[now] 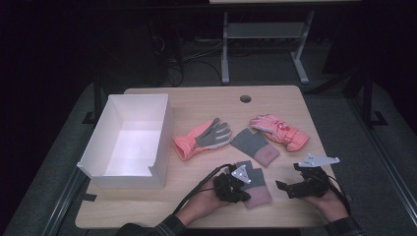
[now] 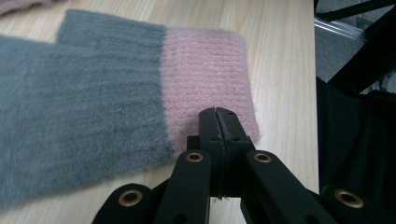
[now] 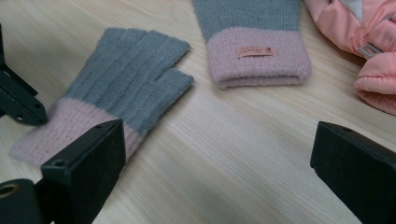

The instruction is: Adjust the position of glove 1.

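A grey fingerless knit glove (image 1: 257,183) (image 2: 84,107) (image 3: 130,84) with a pink cuff (image 2: 205,70) lies near the table's front edge. My left gripper (image 1: 244,189) (image 2: 218,115) rests its tips over the outer edge of that cuff, jaws pressed together with no fabric showing between them. My right gripper (image 1: 289,177) (image 3: 219,158) hovers just right of the glove, jaws wide apart with bare table between them. The matching glove (image 1: 255,146) (image 3: 252,42) lies a little farther back.
An open white box (image 1: 162,128) stands at the left of the table. A coral glove with a grey palm (image 1: 201,138) and a pink padded glove (image 1: 280,130) (image 3: 373,42) lie mid-table. A cable hole (image 1: 245,98) sits near the far edge.
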Demonstrator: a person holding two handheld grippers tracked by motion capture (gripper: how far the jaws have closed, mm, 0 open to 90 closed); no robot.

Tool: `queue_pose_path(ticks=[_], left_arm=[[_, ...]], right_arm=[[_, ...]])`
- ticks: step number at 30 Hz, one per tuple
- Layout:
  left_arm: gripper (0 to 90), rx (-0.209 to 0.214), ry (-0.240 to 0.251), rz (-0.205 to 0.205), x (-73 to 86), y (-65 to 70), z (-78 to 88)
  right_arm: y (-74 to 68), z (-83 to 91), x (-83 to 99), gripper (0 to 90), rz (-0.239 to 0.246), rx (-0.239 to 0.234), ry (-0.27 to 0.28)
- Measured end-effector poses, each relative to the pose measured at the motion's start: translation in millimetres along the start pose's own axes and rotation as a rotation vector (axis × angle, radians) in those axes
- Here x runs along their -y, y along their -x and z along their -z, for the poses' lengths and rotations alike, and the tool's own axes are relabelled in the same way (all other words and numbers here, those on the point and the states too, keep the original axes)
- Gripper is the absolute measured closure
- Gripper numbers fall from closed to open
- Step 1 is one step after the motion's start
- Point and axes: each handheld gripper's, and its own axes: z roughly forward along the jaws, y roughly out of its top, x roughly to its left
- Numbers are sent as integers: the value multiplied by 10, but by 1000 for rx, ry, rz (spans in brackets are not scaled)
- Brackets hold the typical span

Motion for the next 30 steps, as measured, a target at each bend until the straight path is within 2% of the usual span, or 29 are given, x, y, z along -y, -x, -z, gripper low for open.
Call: queue_pose_path(ticks=[4,6,12,14,16,21,22,27,30], left_arm=[[897,-4,11,-9,-57,-31,13],[896,-26,18,-10,-92,-84,47],[897,-97,43,29,-161,-385,86],[896,-113,44,45,-160,-474,63],[897,-113,38,63,-144,-536,31],[897,-131,6,59,-91,-552,30],[897,-138,7,69,-76,-547,41],[897,-157,-2,90,37,-562,151],[897,-168,-12,99,116,-568,232]], right_arm=[[6,5,2,31,-5,1,-2],[14,4,3,31,-3,3,0],[17,7,4,31,-3,2,0],[20,8,5,31,-2,3,-1],[21,9,6,31,-7,3,0],[30,20,9,31,-6,5,5],[31,21,9,31,-5,4,5],[19,25,9,31,-12,4,2],[14,24,4,31,0,6,-1]])
